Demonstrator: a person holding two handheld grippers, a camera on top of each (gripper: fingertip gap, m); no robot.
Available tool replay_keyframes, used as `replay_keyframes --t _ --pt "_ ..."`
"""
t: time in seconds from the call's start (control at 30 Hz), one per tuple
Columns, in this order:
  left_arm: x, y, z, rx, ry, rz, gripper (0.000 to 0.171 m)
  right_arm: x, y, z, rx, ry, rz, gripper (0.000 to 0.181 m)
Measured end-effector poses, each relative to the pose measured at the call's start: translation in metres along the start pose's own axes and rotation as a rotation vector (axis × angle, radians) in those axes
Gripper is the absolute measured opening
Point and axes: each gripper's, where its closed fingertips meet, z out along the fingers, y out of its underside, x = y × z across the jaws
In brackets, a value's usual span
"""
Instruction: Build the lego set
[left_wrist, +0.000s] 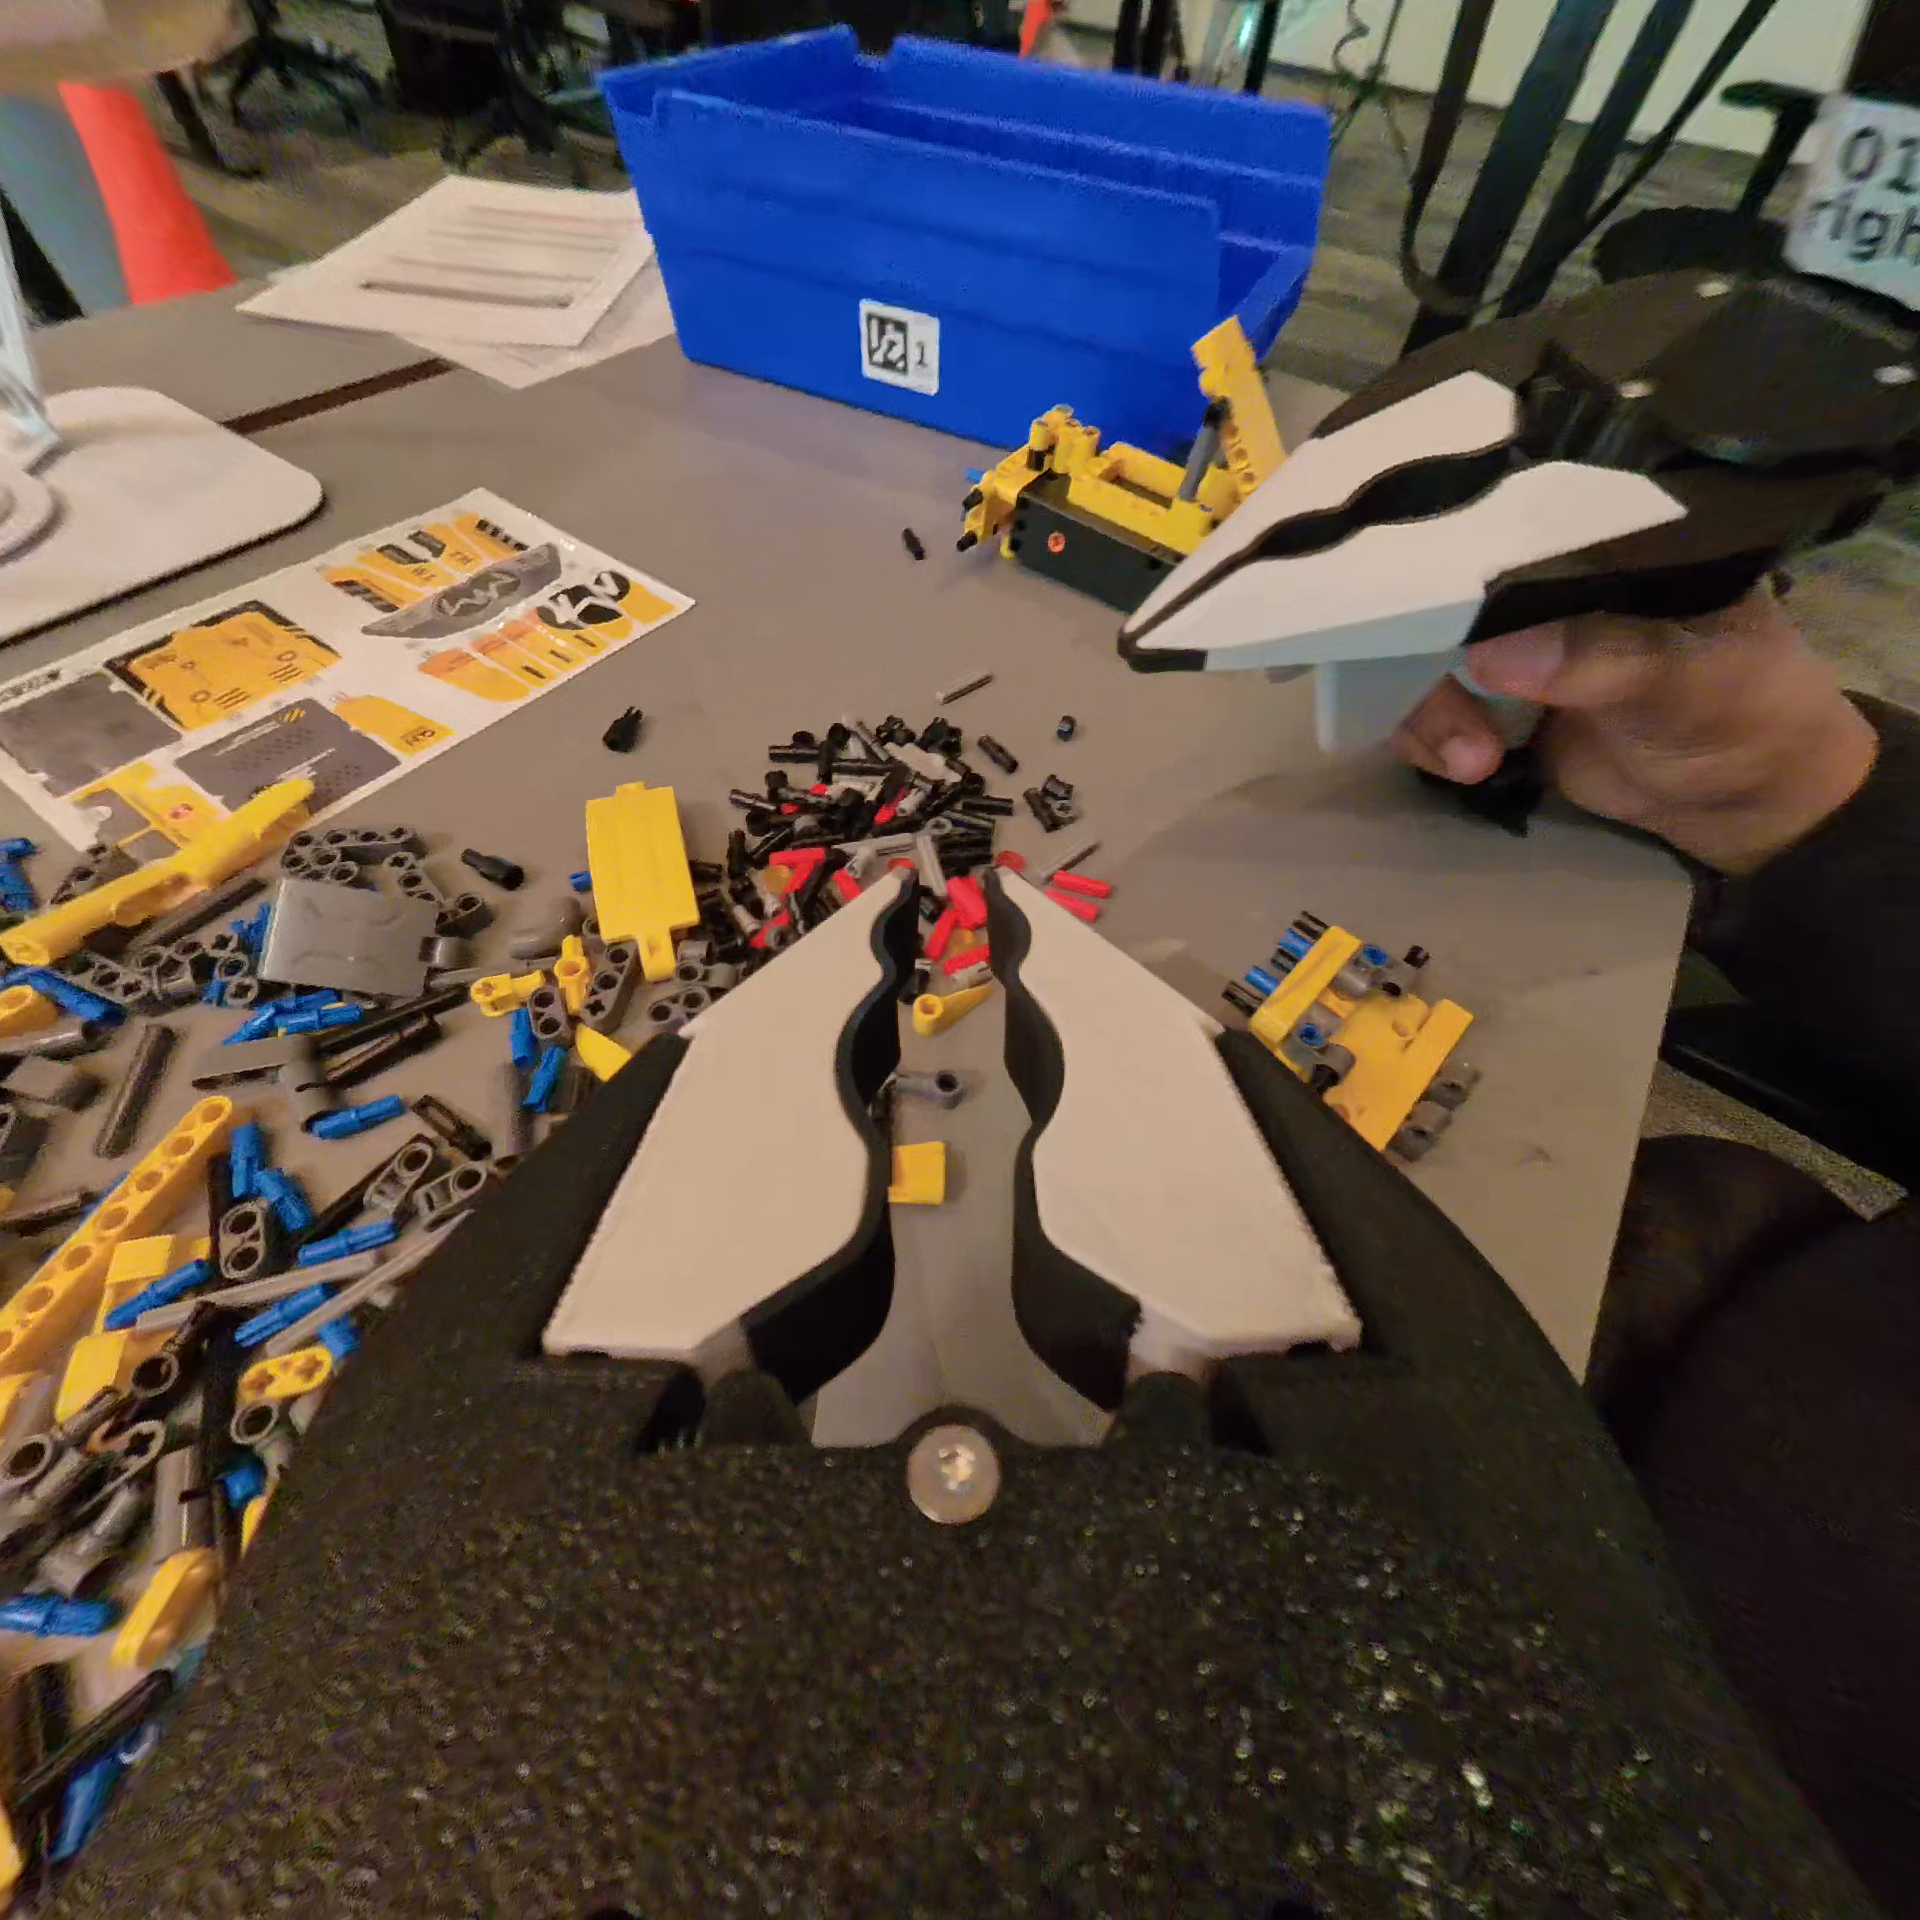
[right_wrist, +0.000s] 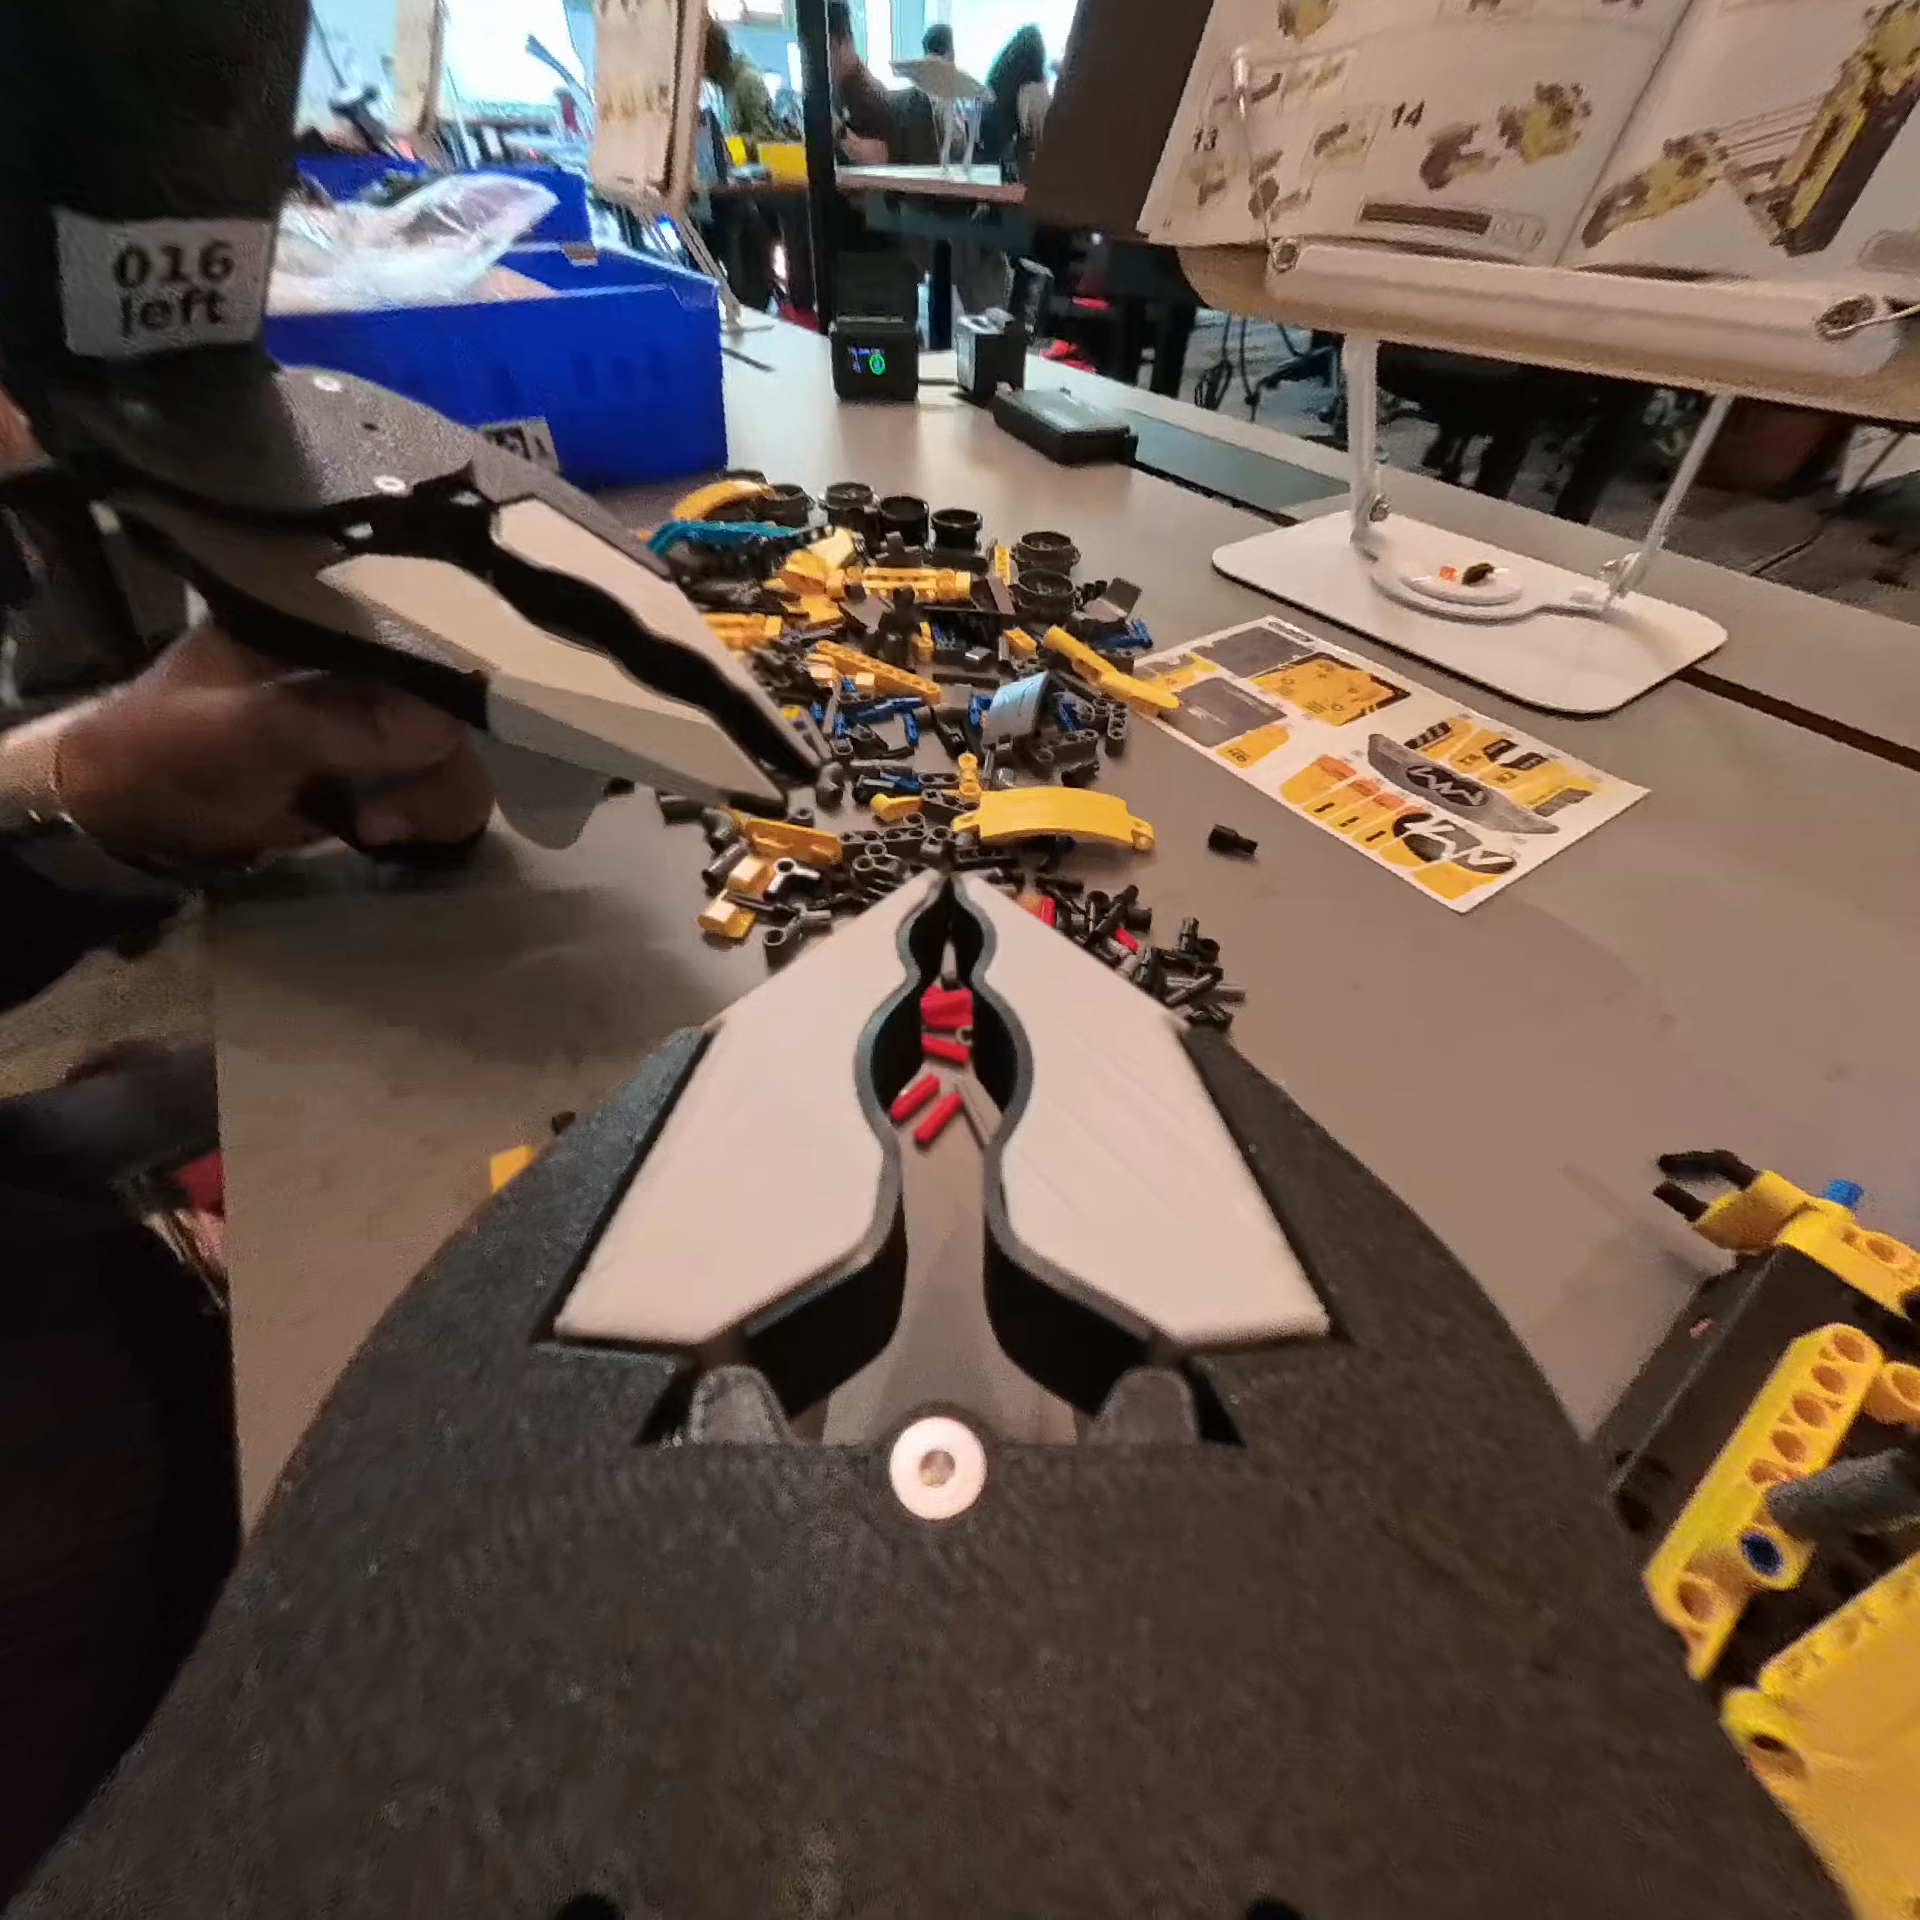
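Note:
My left gripper (left_wrist: 948, 885) is narrowly open and empty, its tips just above a pile of small black and red pins (left_wrist: 883, 810) on the grey table (left_wrist: 790, 540). It also shows in the right wrist view (right_wrist: 792, 777), held in a hand. My right gripper (right_wrist: 943, 883) is shut with nothing visible between its tips, above red pins (right_wrist: 940, 1039) at the edge of the same pile. In the left wrist view it (left_wrist: 1135, 649) hovers at the right, near a partly built yellow and black model (left_wrist: 1112, 499).
A blue bin (left_wrist: 966, 229) stands behind the model. Loose yellow, blue and grey parts (left_wrist: 208, 1091) spread to the left. A sticker sheet (left_wrist: 312, 665), a small yellow subassembly (left_wrist: 1351, 1029), papers (left_wrist: 468, 270) and an instruction booklet on a white stand (right_wrist: 1507, 135) are around. Across from one pair of fingers to the other is roughly 7 cm.

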Motion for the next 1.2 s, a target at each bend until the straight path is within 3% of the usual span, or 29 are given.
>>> replay_keyframes --t 0.13,0.87,1.2 --pt "0.007 -0.012 -0.014 0.104 -0.028 0.087 0.012 0.007 -0.001 -0.002 0.016 -0.001 0.063 0.0" --pt "0.01 0.003 -0.002 -0.013 -0.009 0.087 0.012 -0.004 0.01 0.004 -0.067 -0.044 0.033 0.0" --pt "0.009 -0.001 -0.006 0.02 0.059 0.003 0.012 -0.012 0.024 0.013 -0.168 -0.048 -0.035 0.001"
